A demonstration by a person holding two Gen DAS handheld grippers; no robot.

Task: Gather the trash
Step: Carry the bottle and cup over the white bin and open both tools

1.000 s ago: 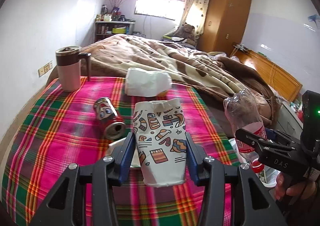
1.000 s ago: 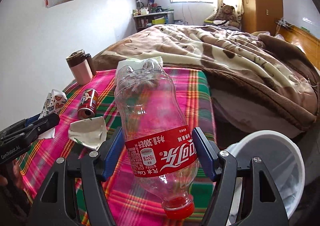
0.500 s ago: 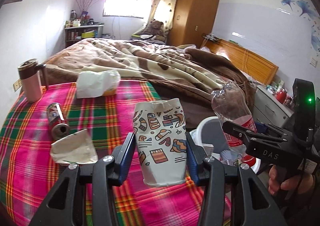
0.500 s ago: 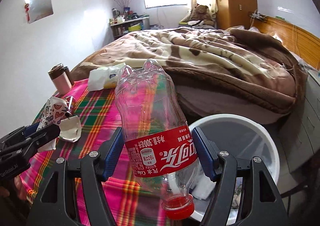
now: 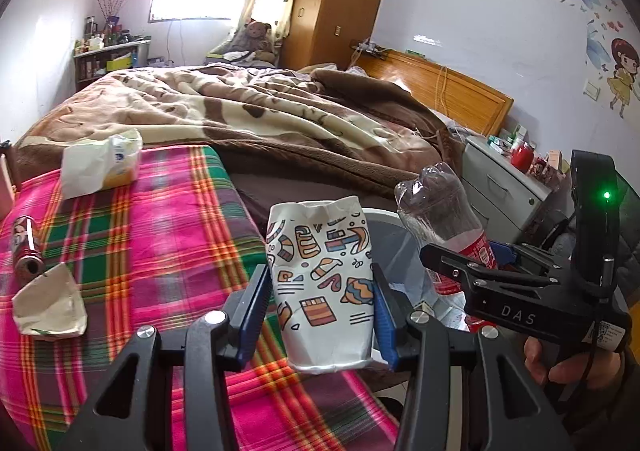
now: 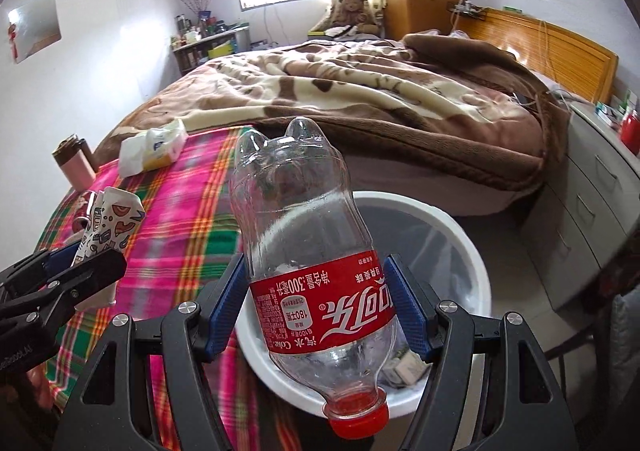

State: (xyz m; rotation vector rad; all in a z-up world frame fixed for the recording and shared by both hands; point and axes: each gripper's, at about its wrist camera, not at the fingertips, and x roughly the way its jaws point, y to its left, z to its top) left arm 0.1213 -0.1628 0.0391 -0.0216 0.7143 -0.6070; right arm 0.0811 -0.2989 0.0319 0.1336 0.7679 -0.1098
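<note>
My left gripper (image 5: 318,309) is shut on a crushed patterned paper cup (image 5: 322,283), held over the right edge of the plaid table. My right gripper (image 6: 320,307) is shut on an empty clear plastic cola bottle (image 6: 304,251) with a red label, cap toward me, held above the white trash bin (image 6: 474,247). The bottle (image 5: 440,223) and right gripper (image 5: 472,275) also show in the left wrist view, with the bin (image 5: 386,217) behind the cup. The cup (image 6: 108,223) shows at the left of the right wrist view.
On the plaid tablecloth (image 5: 160,235) lie a crushed can (image 5: 26,247), a crumpled white paper (image 5: 50,301) and a tissue pack (image 5: 100,165). A pink mug (image 6: 76,167) stands at the table's far corner. A bed (image 6: 360,99) lies behind; a grey drawer unit (image 6: 592,187) stands at the right.
Both grippers have swung right with their loads, away from the table's middle. The bottle now hangs over the trash bin and the cup is at the table's edge beside it.
</note>
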